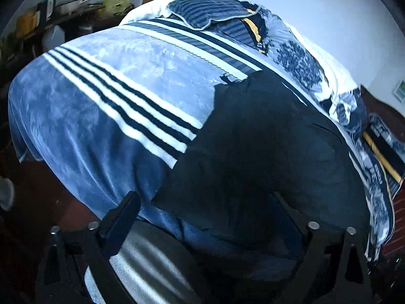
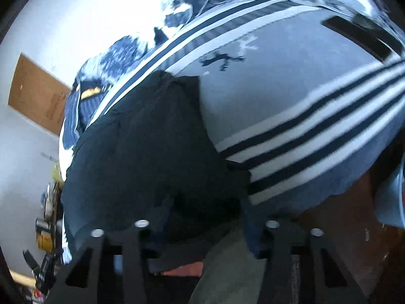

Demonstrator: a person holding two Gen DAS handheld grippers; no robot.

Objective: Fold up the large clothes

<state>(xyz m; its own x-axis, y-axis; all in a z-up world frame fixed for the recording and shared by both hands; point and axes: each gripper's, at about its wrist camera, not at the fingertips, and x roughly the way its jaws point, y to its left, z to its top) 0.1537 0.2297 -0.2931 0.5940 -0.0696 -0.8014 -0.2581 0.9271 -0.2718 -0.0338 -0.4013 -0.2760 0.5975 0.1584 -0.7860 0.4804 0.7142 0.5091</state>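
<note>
Dark garment (image 1: 253, 136) lies spread on striped blue blanket (image 1: 106, 81) | 12 o'clock of left gripper (image 1: 207, 202), fingers wide apart, nothing clamped | right gripper (image 2: 202, 210) over garment's near hem, fingertips hidden: we cannot tell its grip.

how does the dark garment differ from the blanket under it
The dark garment is plain, near black; the blanket is mottled blue with white and navy stripes. The garment lies on top, covering only part; the blanket spreads far wider beneath it. Both are soft fabric, lying flat.
</note>
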